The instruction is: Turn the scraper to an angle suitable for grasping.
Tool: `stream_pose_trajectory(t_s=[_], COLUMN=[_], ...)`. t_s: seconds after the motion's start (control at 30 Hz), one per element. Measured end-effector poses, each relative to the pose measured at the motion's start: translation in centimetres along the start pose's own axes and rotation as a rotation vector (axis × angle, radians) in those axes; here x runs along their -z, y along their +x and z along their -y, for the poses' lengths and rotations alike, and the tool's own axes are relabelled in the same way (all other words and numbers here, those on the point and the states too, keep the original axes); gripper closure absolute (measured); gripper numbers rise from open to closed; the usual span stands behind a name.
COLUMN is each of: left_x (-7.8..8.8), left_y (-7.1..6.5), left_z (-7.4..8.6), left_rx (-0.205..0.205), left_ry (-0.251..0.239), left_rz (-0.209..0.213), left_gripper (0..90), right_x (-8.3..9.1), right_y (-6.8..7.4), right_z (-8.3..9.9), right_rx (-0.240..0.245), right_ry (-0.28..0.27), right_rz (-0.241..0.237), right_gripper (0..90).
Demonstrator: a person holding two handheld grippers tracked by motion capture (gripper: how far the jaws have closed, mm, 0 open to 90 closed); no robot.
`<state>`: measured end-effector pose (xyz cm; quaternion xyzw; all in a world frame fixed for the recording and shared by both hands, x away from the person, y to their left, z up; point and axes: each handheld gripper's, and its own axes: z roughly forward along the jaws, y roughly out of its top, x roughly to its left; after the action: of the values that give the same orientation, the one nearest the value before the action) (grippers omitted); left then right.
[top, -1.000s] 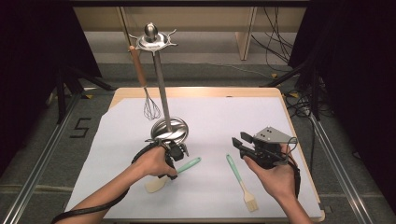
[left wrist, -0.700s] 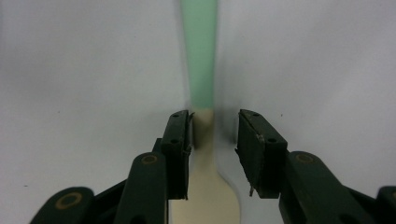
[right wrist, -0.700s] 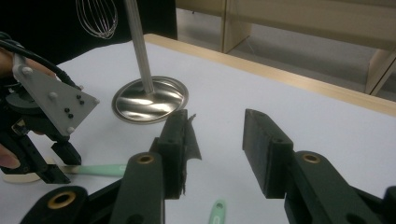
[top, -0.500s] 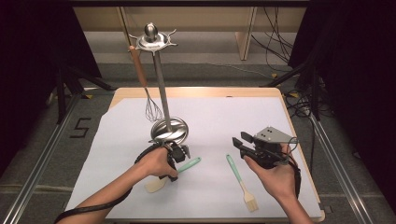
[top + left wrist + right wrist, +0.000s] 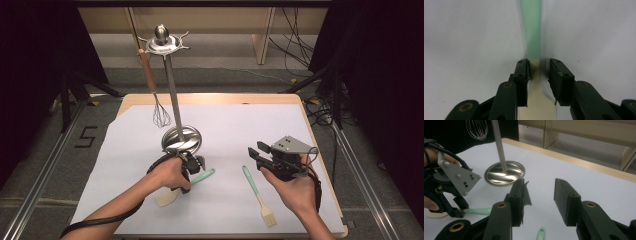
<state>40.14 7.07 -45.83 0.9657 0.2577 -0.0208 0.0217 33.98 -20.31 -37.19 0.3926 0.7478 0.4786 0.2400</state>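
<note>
A spatula (image 5: pixel 202 176) with a mint-green handle and a cream head (image 5: pixel 166 199) lies flat on the white sheet. My left gripper (image 5: pixel 189 176) points down over it. In the left gripper view its jaws straddle the spatula's neck (image 5: pixel 534 50) where green meets cream. The jaws of the left gripper (image 5: pixel 537 63) have just been closing, and a narrow gap still shows beside the right-hand pad (image 5: pixel 556 75). My right gripper (image 5: pixel 254 154) is held above the table to the right. The right gripper (image 5: pixel 540 182) is open with nothing between its jaws.
A green-handled pastry brush (image 5: pixel 256 192) lies in front of the right hand. A steel utensil stand (image 5: pixel 182 140) rises behind the left hand, with a wooden-handled whisk (image 5: pixel 160 115) hanging from its top. The table's wooden edge (image 5: pixel 210 96) runs along the far side.
The left hand has shifted slightly over the spatula. The right hand, the spatula and the brush are where they were.
</note>
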Motion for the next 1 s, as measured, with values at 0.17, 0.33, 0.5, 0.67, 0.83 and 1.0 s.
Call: stream_pose_trajectory(t_s=[0.17, 0.33, 0.5, 0.67, 0.83, 1.0], left_x=[0.0, 0.0, 0.0, 0.0, 0.0, 0.6], left_y=[0.1, -0.1, -0.3, -0.4, -0.4, -0.1], left_z=[-0.2, -0.5, -0.5, -0.4, 0.0, 1.0], left_rx=[-0.025, -0.030, -0.051, -0.039, -0.023, -0.006], left_ry=[-0.009, 0.003, 0.006, -0.002, -0.030, -0.107], left_rz=[-0.015, -0.032, -0.051, -0.044, -0.037, -0.023], left_gripper=[64.6, 65.5, 70.9, 79.3, 80.6, 80.7], right_x=[0.0, 0.0, -0.1, -0.2, -0.1, -0.4], right_y=[0.0, 0.2, 0.0, 0.1, 0.3, 0.0], right_z=[0.0, 0.0, 0.0, 0.1, 0.1, 0.3], right_rx=[-0.001, -0.019, -0.006, -0.004, -0.039, 0.002], right_ry=[0.001, 0.007, 0.007, -0.006, 0.023, 0.012], right_rz=[0.000, -0.004, -0.004, -0.007, -0.005, 0.003], right_gripper=[61.3, 61.3, 61.3, 61.3, 61.4, 61.3])
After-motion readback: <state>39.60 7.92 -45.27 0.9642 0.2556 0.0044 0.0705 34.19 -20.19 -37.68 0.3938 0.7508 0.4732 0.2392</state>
